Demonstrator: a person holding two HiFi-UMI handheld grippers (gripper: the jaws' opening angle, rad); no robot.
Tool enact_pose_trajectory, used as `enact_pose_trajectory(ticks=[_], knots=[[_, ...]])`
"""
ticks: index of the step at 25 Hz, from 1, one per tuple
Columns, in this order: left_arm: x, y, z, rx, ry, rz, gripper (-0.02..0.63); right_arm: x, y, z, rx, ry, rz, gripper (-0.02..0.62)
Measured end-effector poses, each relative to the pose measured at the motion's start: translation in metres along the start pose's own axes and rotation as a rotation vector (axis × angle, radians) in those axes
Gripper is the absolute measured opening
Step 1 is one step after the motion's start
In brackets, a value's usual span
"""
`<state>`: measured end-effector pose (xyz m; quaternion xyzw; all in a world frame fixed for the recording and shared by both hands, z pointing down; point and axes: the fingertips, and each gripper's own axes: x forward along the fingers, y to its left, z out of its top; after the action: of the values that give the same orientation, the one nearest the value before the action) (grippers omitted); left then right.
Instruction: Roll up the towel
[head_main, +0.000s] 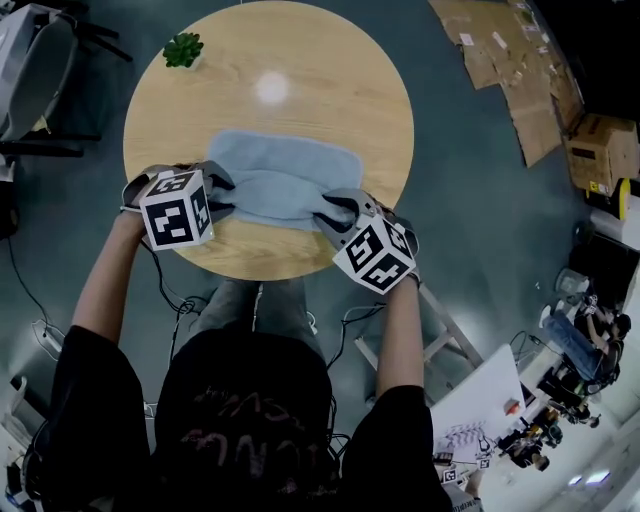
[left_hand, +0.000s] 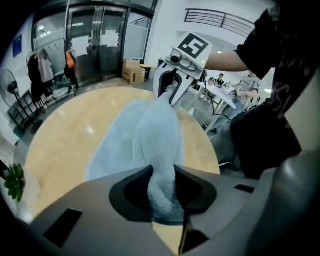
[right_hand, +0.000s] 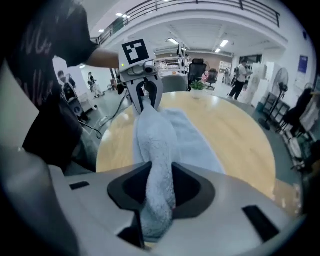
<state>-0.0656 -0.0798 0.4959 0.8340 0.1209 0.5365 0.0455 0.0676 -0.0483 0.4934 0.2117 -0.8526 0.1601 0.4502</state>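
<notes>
A light blue towel (head_main: 283, 172) lies on the round wooden table (head_main: 300, 60), its near edge rolled into a thick fold (head_main: 280, 195). My left gripper (head_main: 222, 196) is shut on the left end of that roll (left_hand: 162, 185). My right gripper (head_main: 332, 212) is shut on the right end (right_hand: 157, 195). The roll spans between the two grippers, lifted slightly off the table, while the far part of the towel lies flat. In the left gripper view the right gripper (left_hand: 170, 90) grips the far end; in the right gripper view the left gripper (right_hand: 144, 97) does likewise.
A small green plant (head_main: 183, 48) stands at the table's far left edge. Flattened cardboard (head_main: 510, 60) and a box (head_main: 600, 150) lie on the floor at the right. A chair (head_main: 35, 70) stands at the left. The table's near edge (head_main: 270, 272) is close to the person's legs.
</notes>
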Motion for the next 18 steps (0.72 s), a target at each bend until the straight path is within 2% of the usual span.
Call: enact_pose_trajectory(ticks=[1, 3, 5, 9, 18], knots=[[0.001, -0.001, 0.0, -0.016, 0.001, -0.033, 0.118, 0.0, -0.001, 0.0, 0.022, -0.006, 0.031, 0.115], [-0.004, 0.006, 0.005, -0.039, -0.026, -0.029, 0.121, -0.004, -0.012, 0.002, 0.025, -0.029, 0.02, 0.126], [-0.012, 0.022, 0.011, -0.037, -0.063, 0.035, 0.146, -0.009, -0.029, 0.007, -0.019, -0.057, -0.049, 0.184], [-0.029, 0.054, 0.021, -0.039, -0.098, 0.147, 0.201, -0.024, -0.064, 0.021, -0.086, -0.126, -0.164, 0.195], [-0.033, 0.12, 0.032, -0.092, -0.088, 0.345, 0.184, -0.009, -0.117, 0.019, -0.124, -0.119, -0.212, 0.152]])
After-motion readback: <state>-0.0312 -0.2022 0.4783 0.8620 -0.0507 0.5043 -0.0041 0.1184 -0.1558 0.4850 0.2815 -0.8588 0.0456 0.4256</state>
